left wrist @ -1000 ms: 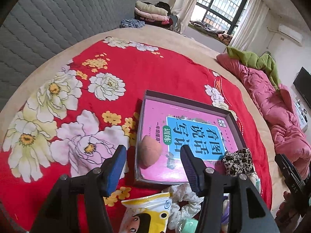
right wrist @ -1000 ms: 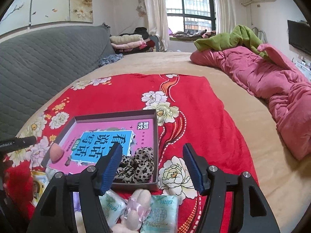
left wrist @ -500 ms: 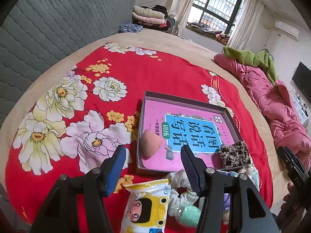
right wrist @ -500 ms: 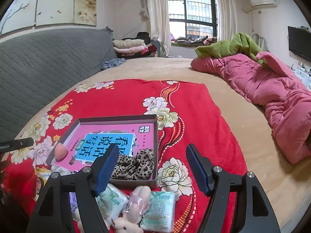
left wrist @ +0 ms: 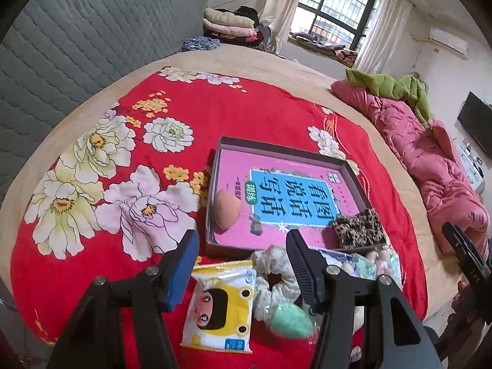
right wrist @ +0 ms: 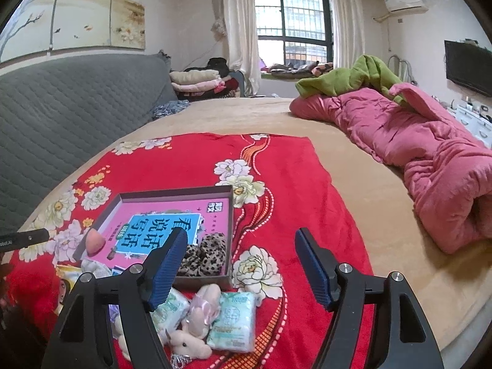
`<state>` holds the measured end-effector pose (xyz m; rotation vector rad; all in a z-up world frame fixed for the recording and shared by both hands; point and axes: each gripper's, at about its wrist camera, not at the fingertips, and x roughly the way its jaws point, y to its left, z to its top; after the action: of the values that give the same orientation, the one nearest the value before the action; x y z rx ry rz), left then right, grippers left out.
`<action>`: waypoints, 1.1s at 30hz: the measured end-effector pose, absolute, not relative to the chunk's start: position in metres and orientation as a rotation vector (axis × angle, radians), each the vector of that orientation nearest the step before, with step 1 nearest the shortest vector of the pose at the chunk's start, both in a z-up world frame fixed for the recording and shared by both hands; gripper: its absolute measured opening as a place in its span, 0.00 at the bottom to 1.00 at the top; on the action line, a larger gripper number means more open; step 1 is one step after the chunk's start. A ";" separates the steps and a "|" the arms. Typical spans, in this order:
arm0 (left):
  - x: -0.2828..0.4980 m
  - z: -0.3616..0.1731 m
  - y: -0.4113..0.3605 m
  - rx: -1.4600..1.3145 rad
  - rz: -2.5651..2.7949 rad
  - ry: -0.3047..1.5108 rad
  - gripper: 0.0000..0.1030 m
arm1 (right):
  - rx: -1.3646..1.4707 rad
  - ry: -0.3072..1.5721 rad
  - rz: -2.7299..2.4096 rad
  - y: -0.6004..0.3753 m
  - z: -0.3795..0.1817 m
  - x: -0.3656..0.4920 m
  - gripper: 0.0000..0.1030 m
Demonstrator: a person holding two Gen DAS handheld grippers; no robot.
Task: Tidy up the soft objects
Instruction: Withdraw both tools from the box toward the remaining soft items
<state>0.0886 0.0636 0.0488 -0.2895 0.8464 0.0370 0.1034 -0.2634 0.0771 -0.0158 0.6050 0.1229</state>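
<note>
Behind the left tool (left wrist: 243, 269), spread wide and holding nothing: white scrunchie (left wrist: 270, 273), mint sponge (left wrist: 290, 321) and further packets, partly hidden, hard to tell apart. Behind the right tool (right wrist: 240, 269), equally wide and bare: tissue pack (right wrist: 233, 321), plush toy (right wrist: 187, 343), partly covered. On the red blanket (left wrist: 246, 113), shallow box (left wrist: 276, 150) with pink sponge (left wrist: 226, 210) and leopard scrunchie (left wrist: 358, 227) in opposite near corners. Just outside: yellow pack (left wrist: 220, 306).

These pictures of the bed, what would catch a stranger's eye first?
The red flowered blanket spread over the bed, with a shallow box lying on it that holds a pink book, a peach sponge and a leopard scrunchie. In front of the box lies a heap of small soft things, and to the right a crumpled pink quilt.
</note>
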 end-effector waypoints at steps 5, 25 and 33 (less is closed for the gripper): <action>0.082 0.047 0.055 -0.290 0.018 0.861 0.57 | -0.033 0.620 0.123 -0.264 0.072 0.095 0.72; 0.058 0.024 0.026 -0.276 -0.027 0.953 0.57 | -0.033 0.683 0.163 -0.261 0.053 0.075 0.72; 0.054 0.017 0.018 -0.296 -0.046 0.987 0.57 | -0.033 0.700 0.169 -0.261 0.047 0.070 0.72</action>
<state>0.0535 0.0183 0.0173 -0.2961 0.9868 -0.0464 0.0701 -0.2610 0.0474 -0.0327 0.7004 0.1687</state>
